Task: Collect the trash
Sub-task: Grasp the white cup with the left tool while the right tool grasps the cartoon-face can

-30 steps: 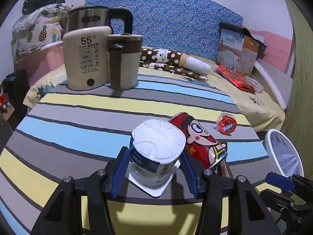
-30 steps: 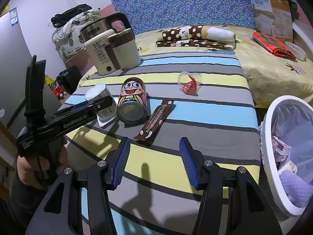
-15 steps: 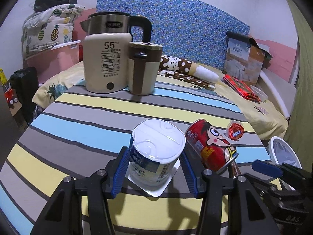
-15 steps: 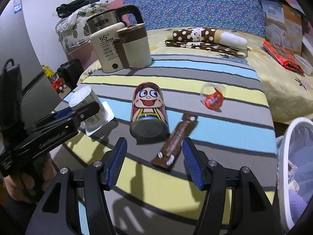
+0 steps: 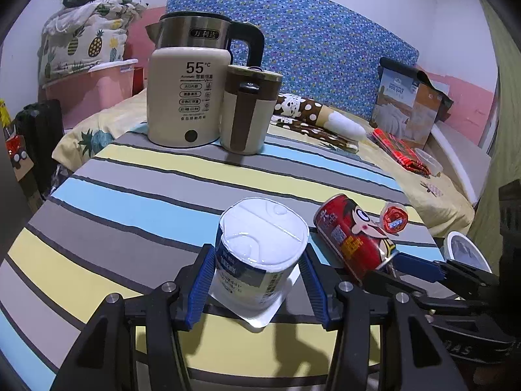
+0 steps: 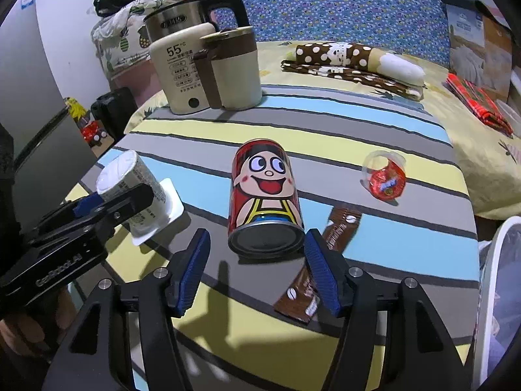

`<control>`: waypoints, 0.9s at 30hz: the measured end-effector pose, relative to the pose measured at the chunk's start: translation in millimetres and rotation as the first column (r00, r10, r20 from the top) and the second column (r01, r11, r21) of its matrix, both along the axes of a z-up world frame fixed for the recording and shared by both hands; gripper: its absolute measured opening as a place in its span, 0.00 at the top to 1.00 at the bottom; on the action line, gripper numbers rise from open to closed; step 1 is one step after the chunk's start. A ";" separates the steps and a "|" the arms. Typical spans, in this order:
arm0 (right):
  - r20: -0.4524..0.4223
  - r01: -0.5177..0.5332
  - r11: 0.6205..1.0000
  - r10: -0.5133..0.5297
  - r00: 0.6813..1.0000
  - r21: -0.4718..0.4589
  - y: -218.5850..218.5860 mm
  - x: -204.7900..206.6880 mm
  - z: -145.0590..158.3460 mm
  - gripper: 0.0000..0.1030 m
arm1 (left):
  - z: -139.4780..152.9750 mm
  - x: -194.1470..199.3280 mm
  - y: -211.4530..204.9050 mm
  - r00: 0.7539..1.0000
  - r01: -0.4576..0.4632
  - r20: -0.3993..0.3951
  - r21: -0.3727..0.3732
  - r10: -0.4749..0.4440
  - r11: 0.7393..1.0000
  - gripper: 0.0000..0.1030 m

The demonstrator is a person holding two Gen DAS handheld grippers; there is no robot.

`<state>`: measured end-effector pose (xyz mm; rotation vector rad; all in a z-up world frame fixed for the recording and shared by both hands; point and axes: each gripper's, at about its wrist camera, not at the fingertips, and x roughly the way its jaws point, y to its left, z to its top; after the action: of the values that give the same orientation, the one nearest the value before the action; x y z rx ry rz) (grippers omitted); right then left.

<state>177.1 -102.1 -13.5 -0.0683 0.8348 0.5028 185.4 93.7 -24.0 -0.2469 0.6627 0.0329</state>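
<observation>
An upside-down white yogurt cup (image 5: 260, 254) stands between my left gripper's (image 5: 255, 254) blue pads, which are shut on its sides. The cup (image 6: 130, 176) and left gripper (image 6: 110, 202) also show at the left of the right wrist view. A red cartoon can (image 6: 263, 189) lies on its side on the striped cloth, base toward me. My right gripper (image 6: 257, 234) is open, with a pad either side of that base and a gap at the left pad. A brown snack wrapper (image 6: 343, 224) lies by the right pad. A jelly cup (image 6: 386, 179) with a red lid sits farther right.
A cream kettle (image 5: 185, 104) and a brown-and-cream mug (image 5: 247, 110) stand at the far side of the striped table (image 5: 130, 211). A white bin (image 6: 488, 277) holding some trash stands off the table's right edge. Behind the table is a bed with a spotted roll (image 6: 351, 55) and boxes.
My right gripper moved in on the red can, which now lies between wider jaws. My left gripper shifted left with the yogurt cup, away from the can.
</observation>
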 end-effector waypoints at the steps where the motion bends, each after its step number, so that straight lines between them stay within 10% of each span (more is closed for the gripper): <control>1: -0.001 0.005 1.000 -0.005 1.000 -0.005 1.3 2.0 -0.3 0.40 | -0.1 -0.3 0.9 1.000 0.002 0.001 -0.005 -0.002 1.000 0.49; 27: 0.005 -0.012 0.999 0.012 1.000 -0.039 10.0 23.9 -4.5 0.42 | -4.0 -1.7 8.2 1.000 0.015 -0.011 -0.038 -0.015 0.999 0.49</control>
<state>200.9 -92.1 -18.0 -0.1107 0.8395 0.4971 183.7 101.9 -28.0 -0.2788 0.6767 0.0072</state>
